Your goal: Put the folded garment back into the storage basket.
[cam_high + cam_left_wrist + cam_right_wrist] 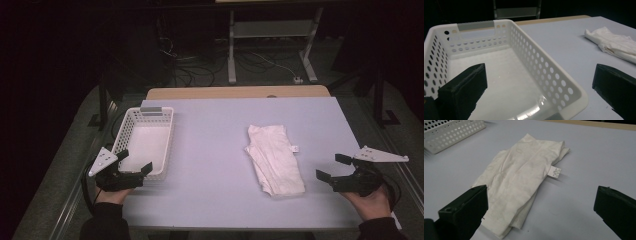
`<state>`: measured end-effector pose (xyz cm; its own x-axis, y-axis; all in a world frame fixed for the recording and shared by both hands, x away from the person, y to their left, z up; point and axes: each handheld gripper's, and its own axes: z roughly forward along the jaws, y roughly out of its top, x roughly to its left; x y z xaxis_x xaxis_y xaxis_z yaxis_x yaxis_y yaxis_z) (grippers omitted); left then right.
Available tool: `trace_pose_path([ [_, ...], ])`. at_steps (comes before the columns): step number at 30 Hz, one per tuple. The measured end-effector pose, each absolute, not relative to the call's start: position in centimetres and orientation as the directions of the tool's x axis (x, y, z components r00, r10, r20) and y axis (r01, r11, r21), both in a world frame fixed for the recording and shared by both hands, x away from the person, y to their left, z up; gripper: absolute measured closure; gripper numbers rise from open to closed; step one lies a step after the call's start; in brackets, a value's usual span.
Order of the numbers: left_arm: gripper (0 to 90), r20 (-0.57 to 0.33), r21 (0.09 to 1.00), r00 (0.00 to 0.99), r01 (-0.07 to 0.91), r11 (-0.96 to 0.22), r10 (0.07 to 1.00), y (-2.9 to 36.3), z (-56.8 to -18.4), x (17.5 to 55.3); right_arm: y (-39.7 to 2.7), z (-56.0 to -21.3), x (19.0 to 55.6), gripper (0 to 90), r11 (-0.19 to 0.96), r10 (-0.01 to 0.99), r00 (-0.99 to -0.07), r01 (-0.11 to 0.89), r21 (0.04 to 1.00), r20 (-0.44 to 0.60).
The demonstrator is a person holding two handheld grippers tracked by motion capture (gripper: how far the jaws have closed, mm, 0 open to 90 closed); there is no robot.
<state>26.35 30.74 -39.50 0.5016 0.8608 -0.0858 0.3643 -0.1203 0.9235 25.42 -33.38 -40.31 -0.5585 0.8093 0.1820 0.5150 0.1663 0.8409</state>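
A: Where do we have the folded white cloth (pixel 276 159) now?

B: It lies flat on the counter (pixel 215 150), a little right of the centre of the high view, touched by neither claw. Its long axis runs from the upper left to the lower right of that frame, so the near end points toward the lower right corner.

A: And which claw is closer to it?

B: The right claw (pixel 330 167), clearly. It sits at the lower right of the high view, just beside the near end of the cloth, with the jaws spread wide and nothing between them. In the right gripper view the cloth (pixel 524 177) fills the middle, between the two black jaws and somewhat ahead of them, and the small label (pixel 555 172) sticks out at its right edge.

A: What about our left claw (pixel 135 162)?

B: It is at the lower left, also wide and empty, hanging at the near end of the white basket (pixel 131 120). One jaw seems to be over the inside of the basket (pixel 574 93) and the other outside the rim, but we cannot tell if it touches.

A: So the coming move?

B: We think the right claw must go forward and left, to the near end of the cloth.
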Motion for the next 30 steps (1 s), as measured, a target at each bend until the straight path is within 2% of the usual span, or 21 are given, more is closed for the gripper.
trace_pose_path([
  [9,0.0,-0.079,0.916,0.514,0.375,-0.141,0.854,30.2,-39.2,26.6,-33.2,-40.0,25.3,0.0,0.155,0.808,-0.558,0.511,0.845,0.190],
  [18,0.0,-0.047,0.904,0.546,0.380,-0.198,0.836,29.3,-38.0,27.5,-32.6,-39.4,25.4,0.0,0.190,0.806,-0.570,0.508,0.840,0.162],
  [30,0.0,-0.044,0.908,0.568,0.365,-0.204,0.822,28.3,-36.5,28.8,-31.9,-38.8,25.9,0.0,0.213,0.792,-0.591,0.502,0.838,0.152],
])
